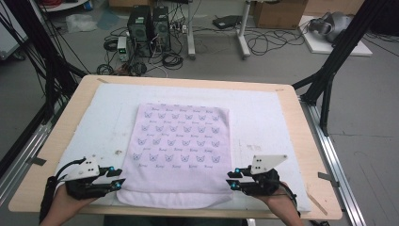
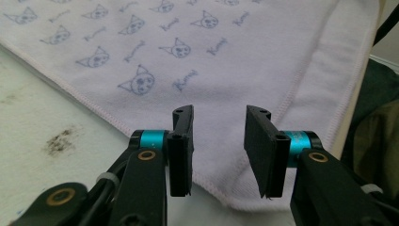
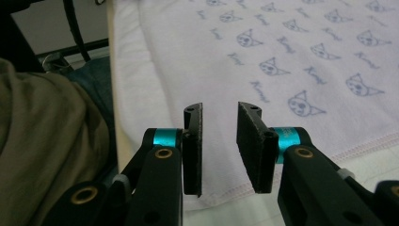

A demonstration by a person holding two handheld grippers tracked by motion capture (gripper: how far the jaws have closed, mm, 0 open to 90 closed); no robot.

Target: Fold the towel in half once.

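Note:
A pale lilac towel (image 1: 181, 146) printed with small blue cat faces lies flat in the middle of the table, its near hem by the front edge. My left gripper (image 1: 120, 181) sits at the towel's near left corner and points inward. In the left gripper view my left gripper (image 2: 219, 150) is open, with the towel (image 2: 211, 56) lying below the gap and its pads off the cloth. My right gripper (image 1: 231, 180) sits at the near right corner, facing the left one. In the right gripper view my right gripper (image 3: 220, 150) is also open above the towel's hem (image 3: 291, 56), holding nothing.
A white mat (image 1: 263, 117) covers the wooden table (image 1: 66, 117) beneath the towel, stained near the left. Black frame legs (image 1: 329, 70) stand at both far corners. Computer towers (image 1: 148, 28) and cables lie on the floor beyond. The person's clothing (image 3: 42, 141) is close behind the front edge.

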